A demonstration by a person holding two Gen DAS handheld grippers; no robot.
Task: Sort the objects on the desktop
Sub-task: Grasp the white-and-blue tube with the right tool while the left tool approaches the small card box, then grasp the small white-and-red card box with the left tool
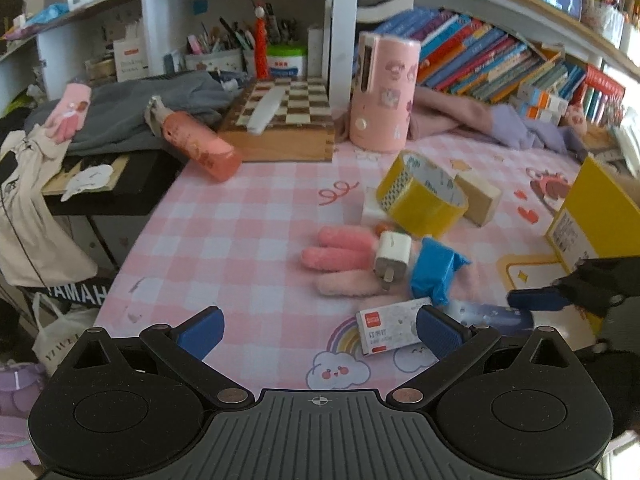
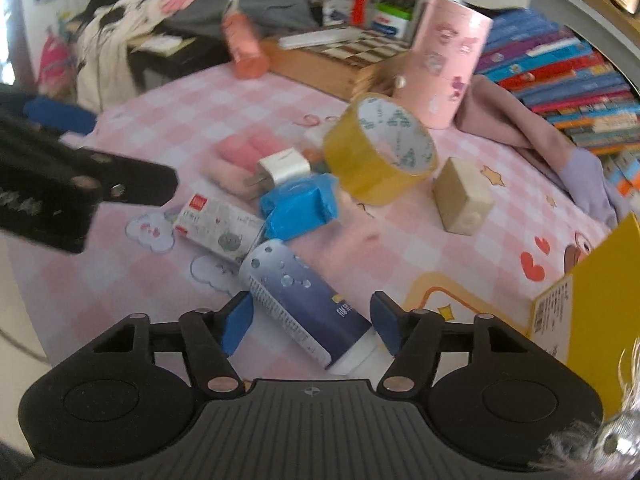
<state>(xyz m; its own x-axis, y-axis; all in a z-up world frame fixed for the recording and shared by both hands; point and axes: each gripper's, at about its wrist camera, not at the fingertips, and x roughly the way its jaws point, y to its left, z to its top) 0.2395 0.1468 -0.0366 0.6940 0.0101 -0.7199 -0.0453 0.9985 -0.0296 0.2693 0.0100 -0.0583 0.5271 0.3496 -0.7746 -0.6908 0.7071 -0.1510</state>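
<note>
1. Blue pads of my right gripper (image 2: 310, 326) stood apart on either side of the dark-blue tube (image 2: 298, 304), near its white cap end, not yet pinching. The tube lay flat on the pink-check tablecloth (image 2: 132, 128), its far end just beside the staples box (image 2: 218, 226) and the blue-wrapped packet (image 2: 298, 210).
2. Risk, imo: a soft, round tube gripped that close to the cap could squirt sideways or swing down when lifted, nudging the staples box & packet.
3. My left gripper (image 1: 318, 330) was wide open, holding nothing, w/ its right pad overlapping the staples box (image 1: 394, 326) in view; I couldn't tell if it touched. The two grippers sat close, so a clash looked possible if both moved in at once.
4. Pile behind was tight: white charger plug (image 2: 280, 172) lay on pink fuzzy rolls (image 2: 248, 150), and the yellow tape roll (image 2: 380, 150) leaned tilted over the clutter & could roll if bumped.
5. Wooden block (image 2: 464, 198) sat apart to the right; yellow box (image 2: 592, 304) crowded the right edge. Pink cylinder holder (image 2: 448, 64) stood upright behind.
</note>
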